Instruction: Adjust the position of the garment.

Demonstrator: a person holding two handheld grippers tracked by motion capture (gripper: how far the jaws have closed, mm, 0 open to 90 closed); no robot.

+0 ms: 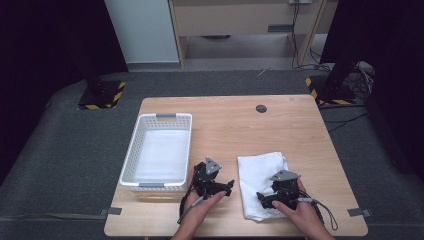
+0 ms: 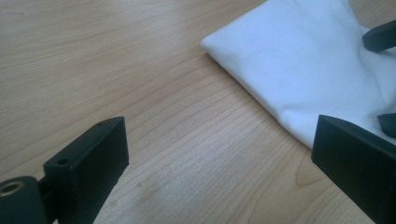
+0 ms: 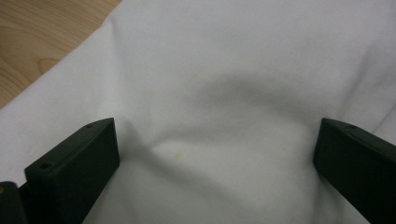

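White folded cloth (image 1: 260,182) lies on the desk (image 1: 300,135) near its front edge, to the right of the one white basket (image 1: 131,150). That basket has slotted walls and holds a flat white lining on its bottom; what else it may hold I cannot tell. One cloth, one basket, two grippers. The right gripper (image 1: 265,197) rests over the cloth, jaws wide apart with cloth between them, unpinched. The left gripper (image 1: 222,187) hovers over bare wood just beside the cloth, jaws open.
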